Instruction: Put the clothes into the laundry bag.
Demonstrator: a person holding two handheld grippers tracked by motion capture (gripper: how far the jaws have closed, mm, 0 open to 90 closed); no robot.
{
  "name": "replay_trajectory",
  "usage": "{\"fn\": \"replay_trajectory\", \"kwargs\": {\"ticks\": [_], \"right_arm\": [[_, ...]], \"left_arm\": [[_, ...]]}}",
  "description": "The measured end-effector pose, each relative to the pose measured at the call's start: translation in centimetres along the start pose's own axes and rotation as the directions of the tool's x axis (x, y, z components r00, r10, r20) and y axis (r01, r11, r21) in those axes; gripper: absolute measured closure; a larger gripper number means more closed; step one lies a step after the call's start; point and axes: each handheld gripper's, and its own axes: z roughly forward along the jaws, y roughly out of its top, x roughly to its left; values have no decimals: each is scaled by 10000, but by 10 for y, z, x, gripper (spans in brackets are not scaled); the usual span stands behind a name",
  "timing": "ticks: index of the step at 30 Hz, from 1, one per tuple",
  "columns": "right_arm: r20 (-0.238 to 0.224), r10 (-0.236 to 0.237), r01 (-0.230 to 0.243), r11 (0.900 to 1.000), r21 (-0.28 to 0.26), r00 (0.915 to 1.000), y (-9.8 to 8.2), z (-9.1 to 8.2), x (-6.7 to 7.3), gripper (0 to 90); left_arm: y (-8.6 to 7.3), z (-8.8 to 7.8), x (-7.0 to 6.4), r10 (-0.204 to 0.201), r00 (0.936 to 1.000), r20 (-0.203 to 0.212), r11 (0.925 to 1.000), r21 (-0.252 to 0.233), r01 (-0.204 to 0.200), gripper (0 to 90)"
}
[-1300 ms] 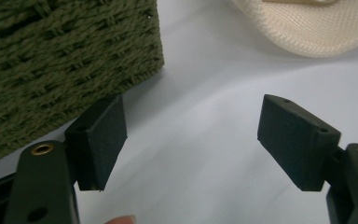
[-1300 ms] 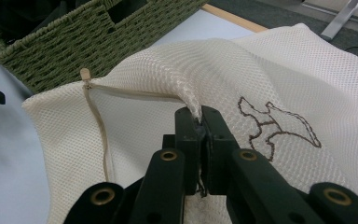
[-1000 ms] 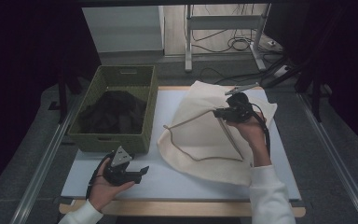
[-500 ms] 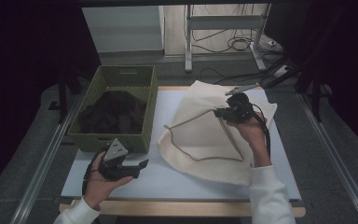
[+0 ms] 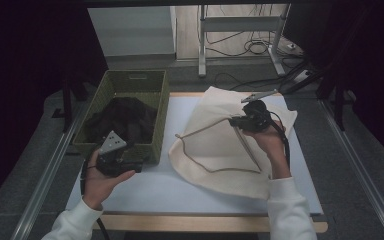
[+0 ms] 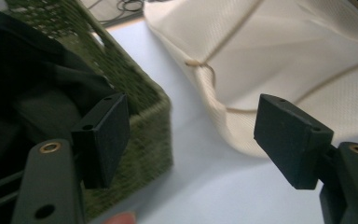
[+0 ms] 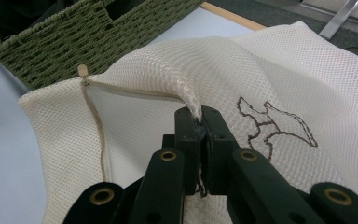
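Note:
A cream mesh laundry bag [image 5: 220, 150] lies on the white table [image 5: 180, 190], its zipper edge [image 7: 93, 112] gaping toward the basket. My right gripper [image 5: 232, 121] is shut on a fold of the bag's upper layer [image 7: 199, 119] and holds it raised off the table. My left gripper [image 5: 135, 166] hovers open at the front right corner of the green woven basket [image 5: 130, 76]. In the left gripper view nothing is between its pads [image 6: 193, 107]; the basket corner [image 6: 144, 93] and the dark clothes [image 6: 37, 93] lie below.
Dark clothes [image 5: 122, 117] fill the basket on the table's left. A brown outline figure [image 7: 270, 123] is stitched on the bag. Metal rails run along both sides of the table, with cables and a stand on the floor behind.
My left hand has risen and come closer to the basket's front corner, jaws still open. The right gripper has kept still with the bag fold in it.

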Motion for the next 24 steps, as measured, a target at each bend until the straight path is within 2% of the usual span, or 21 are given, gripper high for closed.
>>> {"fn": "replay_trajectory", "kwargs": {"ticks": [4,10,19,24], "right_arm": [[-26,-13,13,10000,38,10000,0,1,1,865],[-44,-69,69,9999,102,10000,0,2,1,864],[-28,-62,62,9999,109,10000,0,4,2,864],[-32,-62,63,9999,126,10000,-1,4,1,864]], "left_arm": [[7,2,6,-59,10000,-65,10000,-38,59,262],[7,9,9,-157,9998,-104,9998,90,158,261],[21,13,14,-20,9998,-175,9999,107,22,255],[27,19,20,-231,9996,-156,9995,231,235,250]]}}
